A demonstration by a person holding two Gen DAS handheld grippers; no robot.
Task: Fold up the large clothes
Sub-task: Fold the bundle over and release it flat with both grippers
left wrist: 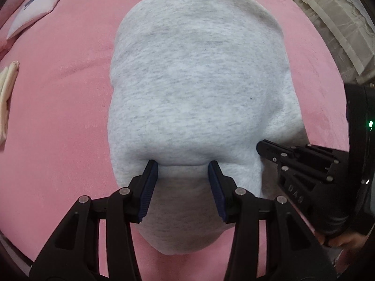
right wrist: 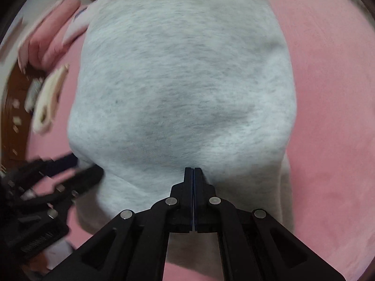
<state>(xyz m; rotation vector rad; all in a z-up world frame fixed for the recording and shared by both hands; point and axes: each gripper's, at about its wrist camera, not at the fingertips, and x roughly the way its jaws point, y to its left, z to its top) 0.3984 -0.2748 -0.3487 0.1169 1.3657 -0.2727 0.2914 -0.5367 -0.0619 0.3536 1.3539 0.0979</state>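
Observation:
A light grey sweatshirt (left wrist: 194, 82) lies folded into a long bundle on the pink bed sheet (left wrist: 58, 117). My left gripper (left wrist: 182, 169) points down at its near part, open. The blue pads (left wrist: 150, 175) touch the cloth on either side of a fold edge without pinching it. My right gripper (left wrist: 260, 147) comes in from the right, shut, its tip against the garment's right edge. In the right wrist view the right gripper (right wrist: 193, 169) is shut over the sweatshirt (right wrist: 182, 82) with no cloth visible between its pads. The left gripper (right wrist: 77, 175) shows blurred at the left.
A pale pillow (left wrist: 39, 7) lies at the far left corner and a folded cream cloth (left wrist: 7, 93) at the left edge. Beige ruffled fabric (left wrist: 339, 23) borders the bed at top right. A hand (left wrist: 344, 241) holds the right gripper. Pink pillows (right wrist: 54, 35) lie far left.

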